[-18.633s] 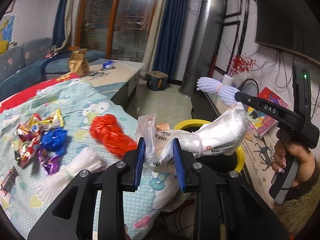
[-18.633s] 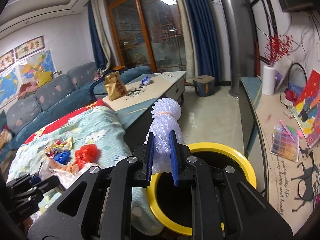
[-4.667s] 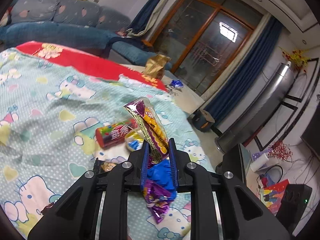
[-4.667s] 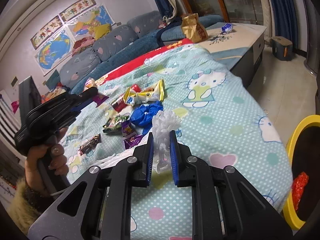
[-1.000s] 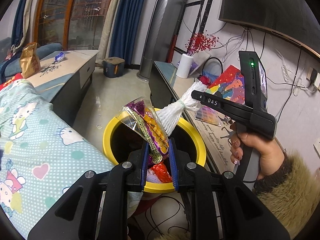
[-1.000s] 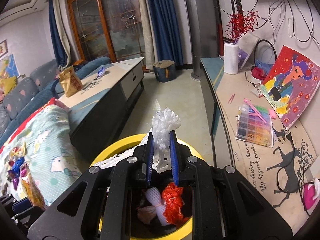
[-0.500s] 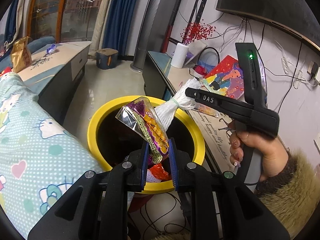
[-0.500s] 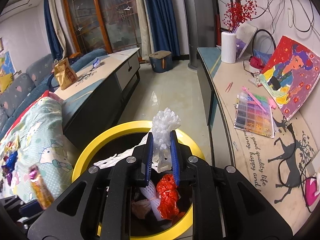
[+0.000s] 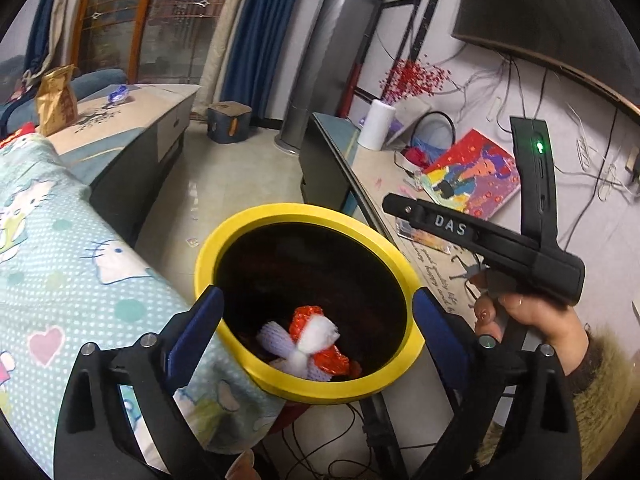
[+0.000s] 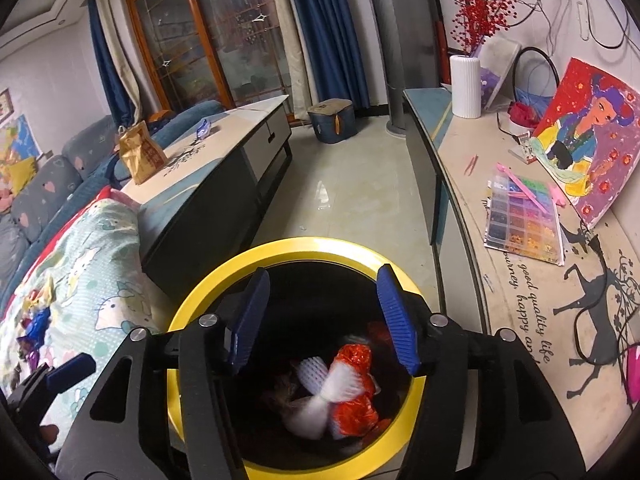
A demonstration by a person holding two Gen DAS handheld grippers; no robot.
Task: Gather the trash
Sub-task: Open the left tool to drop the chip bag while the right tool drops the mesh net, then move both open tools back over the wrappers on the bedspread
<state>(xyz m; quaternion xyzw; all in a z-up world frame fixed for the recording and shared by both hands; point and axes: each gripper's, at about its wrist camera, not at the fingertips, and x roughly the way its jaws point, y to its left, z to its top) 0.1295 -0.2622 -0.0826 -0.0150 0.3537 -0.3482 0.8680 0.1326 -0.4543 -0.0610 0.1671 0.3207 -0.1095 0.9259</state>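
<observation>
A yellow-rimmed bin stands between the bed and a low cabinet. Inside lie a white foam net and a red wrapper. My left gripper hangs over the bin's near rim, its jaws opening wide with nothing between them. My right gripper is above the bin's mouth, its jaws opening and empty; the left wrist view shows it held by a hand at the right. Several wrappers remain on the bed.
A bed with a cartoon-print cover touches the bin on the left. A long low cabinet with a painting and a bead box runs along the right. A coffee table stands beyond.
Both grippers have opened. The snack wrapper has left the left gripper and the white foam net has left the right gripper; the net now lies in the bin.
</observation>
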